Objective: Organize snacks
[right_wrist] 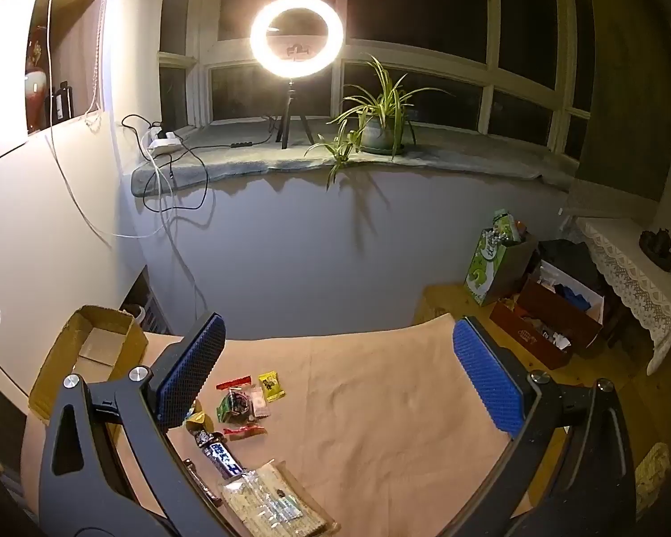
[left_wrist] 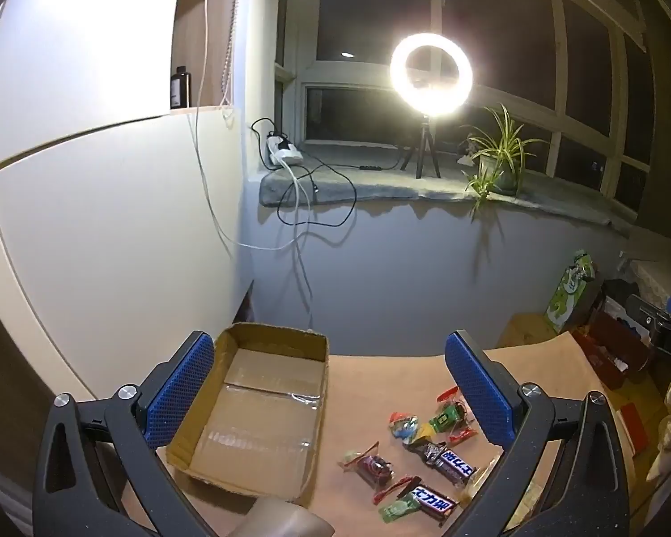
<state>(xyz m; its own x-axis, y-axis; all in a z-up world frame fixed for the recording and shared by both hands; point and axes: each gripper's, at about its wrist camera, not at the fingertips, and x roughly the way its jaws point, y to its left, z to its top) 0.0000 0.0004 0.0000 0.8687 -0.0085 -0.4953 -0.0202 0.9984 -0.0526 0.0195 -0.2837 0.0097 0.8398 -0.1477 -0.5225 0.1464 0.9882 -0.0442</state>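
Snack bars [left_wrist: 452, 463] lie diagonal on cloth, long axes toward lower right; L+R fingers [left_wrist: 181, 396] spread wide, empty.

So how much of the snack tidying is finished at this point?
Nothing looks done: the cardboard box holds nothing. Nothing is in hand either; the left hand-held gripper and the right hand-held gripper are both open above the table. All the snacks lie loose on the table, beside the box.

Open empty cardboard box [left_wrist: 264, 407] on left, wrapped candies [left_wrist: 407, 427] and chocolate bars [left_wrist: 452, 458] scattered just right
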